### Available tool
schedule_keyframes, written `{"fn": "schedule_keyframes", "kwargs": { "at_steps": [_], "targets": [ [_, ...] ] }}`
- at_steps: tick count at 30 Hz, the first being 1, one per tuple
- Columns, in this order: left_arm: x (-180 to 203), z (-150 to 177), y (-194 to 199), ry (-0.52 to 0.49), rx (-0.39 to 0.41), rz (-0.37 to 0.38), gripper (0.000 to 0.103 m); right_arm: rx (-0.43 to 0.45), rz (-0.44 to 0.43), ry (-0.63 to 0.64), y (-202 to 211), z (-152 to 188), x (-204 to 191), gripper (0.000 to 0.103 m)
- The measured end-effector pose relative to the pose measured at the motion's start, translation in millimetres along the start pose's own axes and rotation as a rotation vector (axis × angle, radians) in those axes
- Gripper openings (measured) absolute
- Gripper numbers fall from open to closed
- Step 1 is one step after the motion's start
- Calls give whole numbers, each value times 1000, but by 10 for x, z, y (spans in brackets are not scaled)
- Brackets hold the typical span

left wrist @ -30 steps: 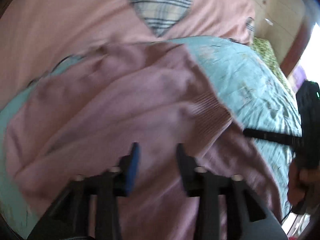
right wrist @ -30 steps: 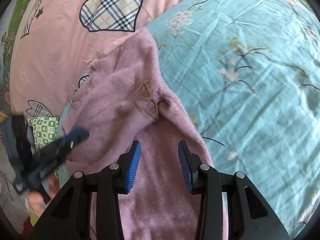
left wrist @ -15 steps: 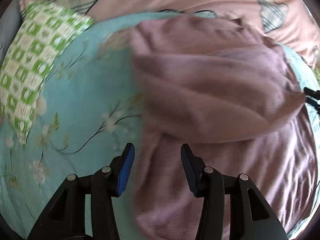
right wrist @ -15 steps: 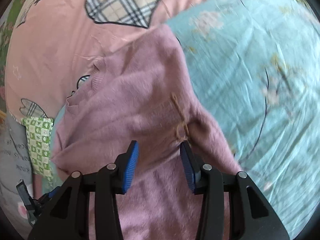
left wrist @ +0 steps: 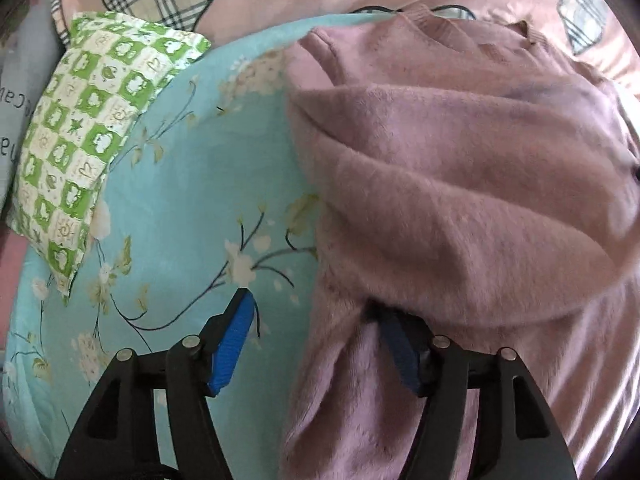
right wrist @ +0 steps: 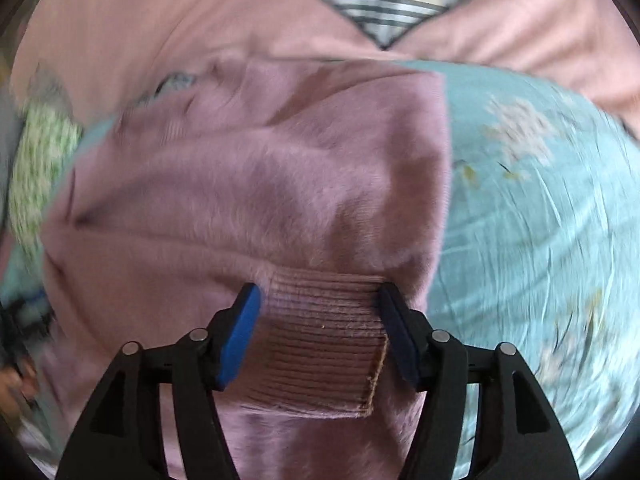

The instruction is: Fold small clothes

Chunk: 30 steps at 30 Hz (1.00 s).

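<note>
A pink sweater [left wrist: 460,184] is spread on a turquoise floral sheet [left wrist: 192,184], with one sleeve already laid across the body. Its ribbed cuff [right wrist: 320,344] lies directly between the spread jaws of the right gripper [right wrist: 320,336]; the jaws stand wide on either side of the cuff and nothing is pinched. The left gripper [left wrist: 316,344] is also parted wide: its left finger is over bare sheet, while its right finger is partly tucked beneath a fold at the sweater's side edge.

Several slips can be foreseen. If the right jaws are closed too shallowly, only the fuzzy nap may be caught and the cuff pulled free. If the left gripper is drawn away with its finger under the fold, the side edge may be dragged out of line and the sleeve disturbed. The sheet may also be picked up with the knit, since it wrinkles easily.

The sweater is soft, thick and fluffy, falling in rounded folds; the cuff is tighter, with straight ribs and a clean stitched edge. A green checked pillow [left wrist: 92,140] lies ahead and to the left of the left gripper, and a pink cover [right wrist: 200,12] with plaid hearts is beyond the sweater.
</note>
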<state>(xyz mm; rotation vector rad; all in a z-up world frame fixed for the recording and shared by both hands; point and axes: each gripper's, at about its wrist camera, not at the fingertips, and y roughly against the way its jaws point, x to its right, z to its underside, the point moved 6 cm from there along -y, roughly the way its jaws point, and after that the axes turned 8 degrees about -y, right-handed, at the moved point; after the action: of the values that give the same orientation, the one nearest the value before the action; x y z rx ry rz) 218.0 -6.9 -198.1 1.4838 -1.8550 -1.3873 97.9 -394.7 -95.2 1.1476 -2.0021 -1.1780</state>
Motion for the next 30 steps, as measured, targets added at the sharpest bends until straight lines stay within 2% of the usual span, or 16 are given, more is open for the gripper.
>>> {"fn": "schedule_keyframes", "kwargs": {
  "at_steps": [1,2,3,4,5,6,7,11,13,15,17,21,26,28,30],
  "targets": [
    [-7,-22,-9,18,0,-3,66,-5,11,30,-19,17,-21,58],
    [-16,-67,-35,48,-5,-9,66,-9,18,61,-28,34,-42,47],
    [-31,-108,-65,84,-12,-16,63,-12,20,85,-23,43,-55,10],
    [-44,-146,-88,118,-15,-21,53,-23,13,83,-11,42,-53,7],
    [-56,-183,-105,143,-16,-18,45,-13,-1,70,32,25,-55,6],
    [-79,-215,-110,178,-19,-14,30,1,-15,60,88,-1,-62,6],
    [-108,-237,-96,202,-20,-18,25,22,-30,49,174,-37,-70,5],
    [-325,-241,52,323,20,-53,23,193,-119,-15,838,-382,-152,4],
    [-393,-198,92,347,31,-59,23,313,-175,-52,1272,-571,-185,3],
    [-387,-158,73,356,17,-49,23,388,-185,-61,1485,-687,-175,3],
    [-357,-118,24,359,-1,-49,23,349,-145,-43,1303,-697,-127,3],
    [-389,21,-28,407,-21,-9,23,162,-75,-110,527,-430,168,3],
    [-379,64,-85,375,-18,35,26,18,-7,-175,87,-124,393,4],
    [-399,90,-95,373,-10,47,30,23,23,-173,155,-146,358,15],
    [-424,133,-112,376,0,64,31,60,42,-148,296,-257,220,21]
  ]
}}
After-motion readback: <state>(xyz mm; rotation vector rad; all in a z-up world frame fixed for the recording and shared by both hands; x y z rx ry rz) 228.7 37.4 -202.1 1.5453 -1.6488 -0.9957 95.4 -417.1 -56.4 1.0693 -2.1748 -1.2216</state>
